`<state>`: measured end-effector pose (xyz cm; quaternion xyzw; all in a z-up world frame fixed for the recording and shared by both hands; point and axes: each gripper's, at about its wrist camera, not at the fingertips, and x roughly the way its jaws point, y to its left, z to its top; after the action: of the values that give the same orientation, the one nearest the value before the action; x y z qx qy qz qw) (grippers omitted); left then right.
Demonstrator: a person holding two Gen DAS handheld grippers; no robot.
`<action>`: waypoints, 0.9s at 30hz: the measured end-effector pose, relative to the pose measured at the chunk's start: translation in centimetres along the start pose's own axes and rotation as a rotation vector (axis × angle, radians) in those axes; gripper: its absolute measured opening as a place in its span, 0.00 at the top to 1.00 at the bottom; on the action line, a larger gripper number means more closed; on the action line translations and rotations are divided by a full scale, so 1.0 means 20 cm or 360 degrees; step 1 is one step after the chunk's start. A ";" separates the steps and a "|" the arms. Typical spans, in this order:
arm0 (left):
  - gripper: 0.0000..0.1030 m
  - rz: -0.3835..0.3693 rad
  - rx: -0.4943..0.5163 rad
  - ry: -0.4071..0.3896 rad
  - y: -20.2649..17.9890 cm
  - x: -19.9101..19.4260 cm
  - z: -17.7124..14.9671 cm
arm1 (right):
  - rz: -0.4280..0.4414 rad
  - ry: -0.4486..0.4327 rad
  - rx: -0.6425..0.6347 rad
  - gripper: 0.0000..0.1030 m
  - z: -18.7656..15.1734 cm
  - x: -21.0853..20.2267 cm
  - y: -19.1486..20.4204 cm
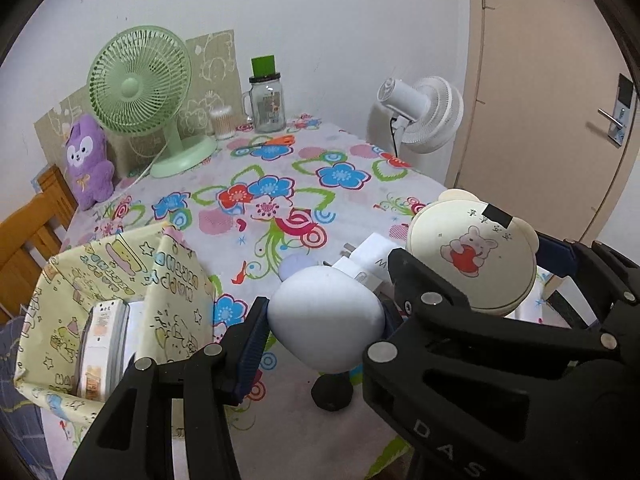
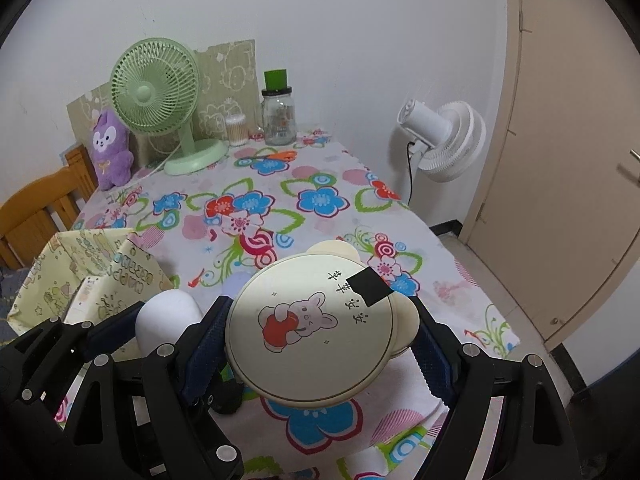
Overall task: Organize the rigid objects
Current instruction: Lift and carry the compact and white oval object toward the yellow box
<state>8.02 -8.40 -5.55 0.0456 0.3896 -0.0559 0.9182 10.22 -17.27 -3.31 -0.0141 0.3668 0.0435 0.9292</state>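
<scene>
Right gripper (image 2: pixel 320 344) clamps bear-eared case (image 2: pixel 312 332)

My table (image 1: pixel 352 200) wears a cloth printed with blue, red and pink flowers. At the far end from my grippers, a green desk fan (image 1: pixel 148 92) stands on its round base, with a purple plush toy (image 1: pixel 89 162) to its left at the table's edge. Right of the fan sit a small tub of cotton swabs (image 1: pixel 223 122) and a glass jar (image 1: pixel 269 104) with a green lid. Close to my left gripper's left side stands a yellow patterned fabric bin (image 1: pixel 120 304). Just ahead of the gripper a white charger plug (image 1: pixel 370 258) lies on the cloth.
</scene>
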 end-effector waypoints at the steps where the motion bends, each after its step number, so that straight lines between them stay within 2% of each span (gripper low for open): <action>1: 0.45 0.0000 0.0006 -0.0006 0.00 -0.01 0.00 | 0.0003 -0.0007 -0.0003 0.17 0.01 -0.02 0.01; 13: 0.45 0.0030 0.0020 -0.0041 0.05 -0.16 0.04 | 0.0033 -0.0043 -0.0022 0.17 0.08 -0.13 0.10; 27: 0.45 0.0036 0.0014 -0.0070 0.20 -0.24 0.06 | 0.0051 -0.0060 -0.0057 0.17 0.12 -0.17 0.28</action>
<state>6.16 -4.23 -1.03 0.0528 0.3686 -0.0482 0.9268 8.96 -11.72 0.78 -0.0242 0.3486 0.0651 0.9347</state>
